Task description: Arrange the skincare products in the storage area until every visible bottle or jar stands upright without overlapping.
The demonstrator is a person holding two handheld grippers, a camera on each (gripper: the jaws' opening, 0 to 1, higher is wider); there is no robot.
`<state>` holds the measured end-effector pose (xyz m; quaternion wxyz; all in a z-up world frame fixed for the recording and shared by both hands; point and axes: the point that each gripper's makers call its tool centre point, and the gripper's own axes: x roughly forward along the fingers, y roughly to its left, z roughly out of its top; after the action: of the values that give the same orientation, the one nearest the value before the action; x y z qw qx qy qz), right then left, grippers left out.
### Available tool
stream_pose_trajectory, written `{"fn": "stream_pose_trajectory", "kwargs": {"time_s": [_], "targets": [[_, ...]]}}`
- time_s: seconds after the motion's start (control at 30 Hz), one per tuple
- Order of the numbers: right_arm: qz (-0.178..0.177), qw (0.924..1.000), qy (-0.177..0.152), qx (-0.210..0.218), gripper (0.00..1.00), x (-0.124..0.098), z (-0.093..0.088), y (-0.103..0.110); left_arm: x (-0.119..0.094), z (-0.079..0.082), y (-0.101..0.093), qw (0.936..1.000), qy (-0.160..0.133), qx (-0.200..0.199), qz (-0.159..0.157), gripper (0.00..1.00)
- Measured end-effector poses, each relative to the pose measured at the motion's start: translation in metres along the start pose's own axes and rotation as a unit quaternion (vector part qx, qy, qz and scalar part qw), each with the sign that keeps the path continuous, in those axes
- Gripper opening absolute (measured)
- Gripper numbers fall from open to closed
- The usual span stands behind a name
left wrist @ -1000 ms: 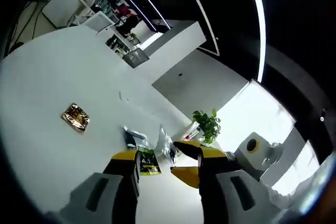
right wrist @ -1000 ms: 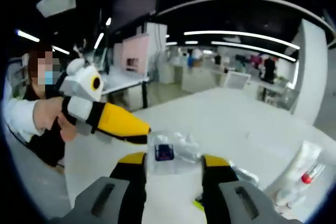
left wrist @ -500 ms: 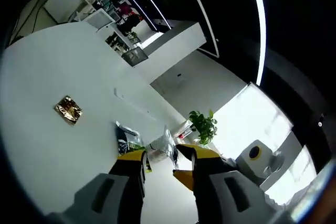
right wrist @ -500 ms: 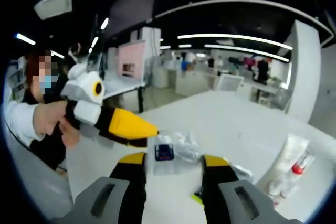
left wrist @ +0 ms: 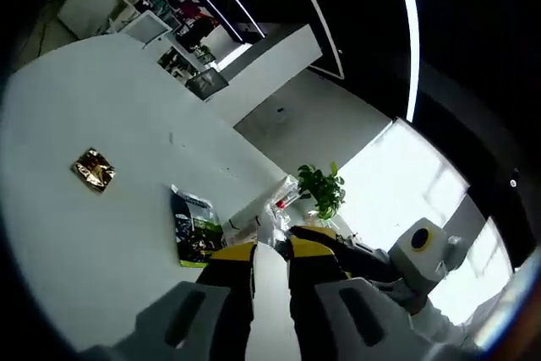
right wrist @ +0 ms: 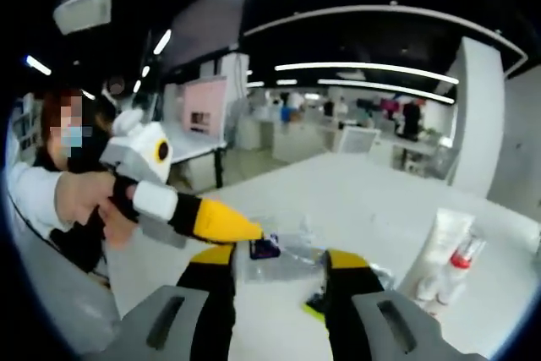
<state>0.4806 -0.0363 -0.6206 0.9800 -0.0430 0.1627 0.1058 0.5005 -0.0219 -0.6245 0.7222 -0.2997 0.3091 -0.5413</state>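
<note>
On the white counter we see a small gold foil sachet lying well apart from the rest, and nearer the grippers a flat dark packet with green print; its lettering is too small for us to read. Beyond the packet stands a potted green plant at the counter's far edge, against a bright window.

In the right gripper view a white tube and a clear tube with a red cap lie side by side on the counter, touching or nearly so, neither upright. Their labels are blurred.

Between the right gripper jaws we see a clear plastic bag with a small dark blue square label on it; the jaws stand apart on either side of the bag and seem to press its edges, so we take it as grasped. The left gripper, held in a person's hand, comes in from the left with its yellow jaws clenched together, tip at the bag's label. In the left gripper view the left gripper shows its jaws nearly touching, the bag's edge at their tips.

The room is an open office with long ceiling light strips, white desks and pink partitions in the distance.
</note>
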Motion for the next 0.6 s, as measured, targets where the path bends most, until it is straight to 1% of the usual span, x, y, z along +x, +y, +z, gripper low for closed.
{"fn": "stream_pose_trajectory", "kwargs": {"time_s": [0.07, 0.1, 0.13, 0.17, 0.2, 0.23, 0.27, 0.3, 0.33, 0.37, 0.4, 0.5, 0.6], "targets": [[-0.002, 1.0000, -0.002, 0.001, 0.18, -0.003, -0.001, 0.000, 0.001, -0.001, 0.000, 1.0000, 0.003, 0.001, -0.001, 0.04], [-0.011, 0.9999, -0.007, -0.006, 0.10, -0.005, 0.001, -0.003, 0.001, -0.001, -0.001, 1.0000, 0.003, 0.003, -0.002, 0.03], [-0.016, 0.9998, -0.010, -0.007, 0.09, -0.005, 0.001, -0.005, 0.001, -0.001, -0.001, 1.0000, 0.001, 0.005, -0.003, 0.01], [-0.018, 0.9997, -0.012, -0.005, 0.13, -0.006, 0.000, -0.005, 0.002, 0.000, -0.002, 1.0000, -0.001, 0.004, -0.006, 0.00], [-0.012, 0.9999, -0.009, -0.004, 0.16, -0.005, -0.003, -0.004, 0.003, 0.000, -0.002, 0.9999, -0.003, 0.007, -0.008, 0.00], [0.007, 0.9998, 0.015, -0.007, 0.17, -0.005, -0.013, 0.000, 0.005, 0.000, 0.000, 0.9999, 0.004, 0.009, -0.008, 0.00], [0.003, 0.9995, 0.028, -0.012, 0.16, -0.006, -0.018, -0.004, 0.005, -0.004, 0.007, 0.9995, 0.024, 0.020, -0.002, 0.00], [-0.008, 0.9996, 0.016, -0.020, 0.16, -0.008, -0.016, -0.009, 0.005, -0.007, 0.012, 0.9987, 0.039, 0.032, 0.004, 0.00], [-0.014, 0.9996, 0.018, -0.014, 0.15, -0.011, -0.019, -0.014, 0.005, -0.006, 0.016, 0.9983, 0.041, 0.039, 0.015, 0.00], [-0.014, 0.9997, 0.020, -0.004, 0.16, -0.012, -0.022, -0.016, 0.004, -0.003, 0.016, 0.9987, 0.032, 0.038, 0.012, 0.00], [-0.016, 0.9997, 0.020, 0.008, 0.17, -0.013, -0.025, -0.019, 0.003, -0.001, 0.018, 0.9991, 0.028, 0.030, 0.013, 0.00], [-0.020, 0.9991, 0.036, 0.002, 0.19, -0.013, -0.038, -0.022, 0.001, -0.004, 0.020, 0.9989, 0.031, 0.030, 0.016, 0.00], [-0.021, 0.9984, 0.052, 0.010, 0.21, -0.011, -0.053, -0.022, 0.001, -0.005, 0.022, 0.9991, 0.031, 0.022, 0.020, 0.02]]}}
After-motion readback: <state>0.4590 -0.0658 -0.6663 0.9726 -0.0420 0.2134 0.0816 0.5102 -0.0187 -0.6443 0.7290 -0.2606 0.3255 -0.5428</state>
